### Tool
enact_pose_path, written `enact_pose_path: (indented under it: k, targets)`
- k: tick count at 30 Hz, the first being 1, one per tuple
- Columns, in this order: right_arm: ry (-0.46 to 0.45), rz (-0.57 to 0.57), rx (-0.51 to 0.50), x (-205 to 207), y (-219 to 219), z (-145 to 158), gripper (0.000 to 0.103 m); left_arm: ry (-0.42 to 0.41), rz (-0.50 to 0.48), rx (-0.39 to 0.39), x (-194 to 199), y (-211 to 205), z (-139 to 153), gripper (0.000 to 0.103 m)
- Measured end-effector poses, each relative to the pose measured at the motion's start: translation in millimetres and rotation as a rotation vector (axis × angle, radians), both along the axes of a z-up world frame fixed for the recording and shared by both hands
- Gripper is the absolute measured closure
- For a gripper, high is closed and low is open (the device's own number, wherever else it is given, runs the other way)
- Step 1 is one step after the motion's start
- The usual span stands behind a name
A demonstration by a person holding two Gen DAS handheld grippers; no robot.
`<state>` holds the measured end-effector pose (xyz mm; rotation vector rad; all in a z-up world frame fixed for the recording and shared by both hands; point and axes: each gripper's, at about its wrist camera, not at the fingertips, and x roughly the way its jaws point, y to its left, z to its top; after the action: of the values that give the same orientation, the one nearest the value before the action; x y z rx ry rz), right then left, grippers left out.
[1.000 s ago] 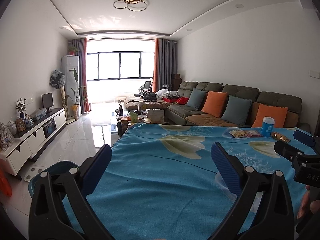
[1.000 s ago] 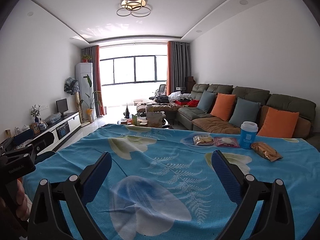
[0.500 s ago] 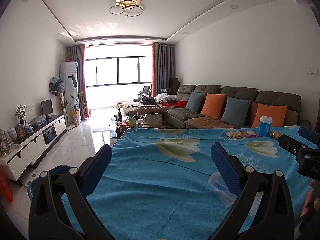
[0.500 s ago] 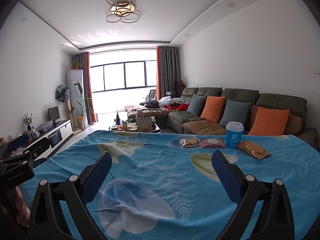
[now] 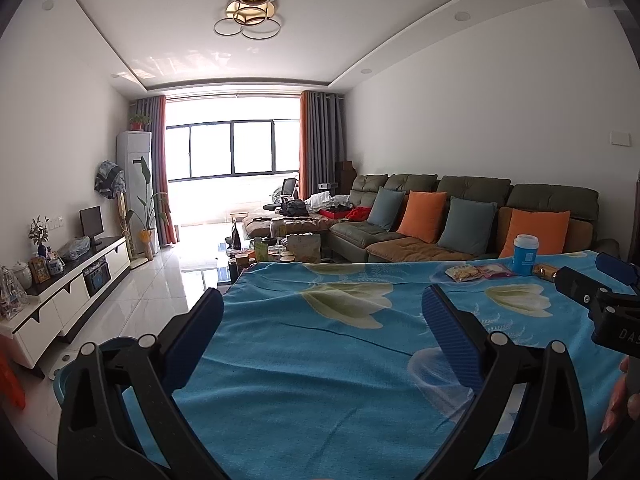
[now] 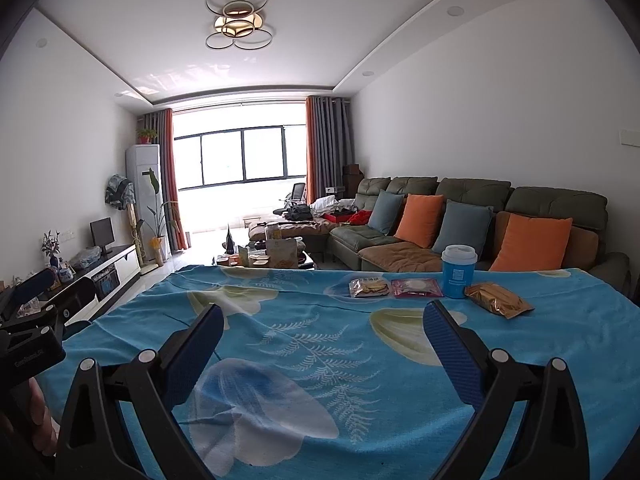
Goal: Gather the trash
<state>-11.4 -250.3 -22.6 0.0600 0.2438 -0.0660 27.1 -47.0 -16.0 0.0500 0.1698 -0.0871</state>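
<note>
On the far right part of a table under a blue flowered cloth (image 6: 320, 352) lie a clear snack packet (image 6: 369, 287), a pink packet (image 6: 416, 287) and a golden wrapper (image 6: 498, 300), with a blue paper cup (image 6: 458, 271) standing between them. The same cup (image 5: 525, 255) and packets (image 5: 464, 272) show small in the left wrist view. My right gripper (image 6: 320, 354) is open over the cloth, well short of the trash. My left gripper (image 5: 320, 342) is open too, over the table's left part. Both hold nothing.
A blue bin (image 5: 76, 364) stands on the floor by the table's left edge. Beyond the table are a low coffee table (image 6: 264, 258) with clutter, a long sofa (image 6: 480, 220) with cushions at right, and a TV cabinet (image 5: 68, 280) at left.
Both views have tilted up slightly, so the table and trash sit lower in frame. The grippers stay open and empty.
</note>
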Motion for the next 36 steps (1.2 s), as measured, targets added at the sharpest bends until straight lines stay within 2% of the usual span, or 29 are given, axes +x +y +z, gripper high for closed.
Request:
enact_pose_path:
  k: [36]
  targets:
    - [-0.023, -0.022, -0.001, -7.2, -5.7, 5.0, 0.006, -0.011, 0.003, 0.003, 0.1, -5.6, 1.4, 0.005]
